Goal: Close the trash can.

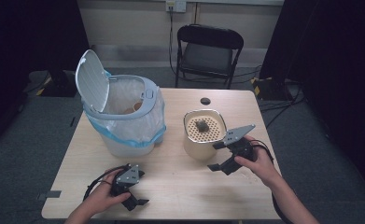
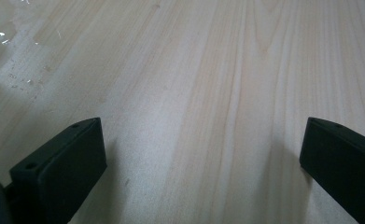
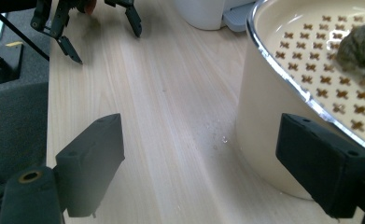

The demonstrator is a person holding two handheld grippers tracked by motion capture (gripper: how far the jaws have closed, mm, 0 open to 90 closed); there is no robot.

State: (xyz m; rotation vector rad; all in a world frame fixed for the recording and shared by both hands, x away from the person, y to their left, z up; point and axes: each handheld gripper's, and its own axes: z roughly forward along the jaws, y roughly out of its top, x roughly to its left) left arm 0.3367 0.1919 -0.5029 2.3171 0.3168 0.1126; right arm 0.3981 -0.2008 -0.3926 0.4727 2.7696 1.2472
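Two claws open, both empty. Right claw (image 1: 221, 156) at 4 o'clock of cream pot (image 1: 203, 140), jaws flanking its wall, apparently lining up a grasp. Pot mid-bench (image 1: 180, 186), lump on perforated insert (image 1: 202, 125). Left claw (image 1: 136, 195) parked at 7 o'clock, idle.

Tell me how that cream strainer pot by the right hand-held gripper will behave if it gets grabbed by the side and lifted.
The pot looks rigid with smooth, glossy walls, so the pads may slip. It is wider than the open right hand-held gripper seems to span, so a side grab looks doubtful. The perforated insert holding a dark lump probably sits loose and could shift if tilted.
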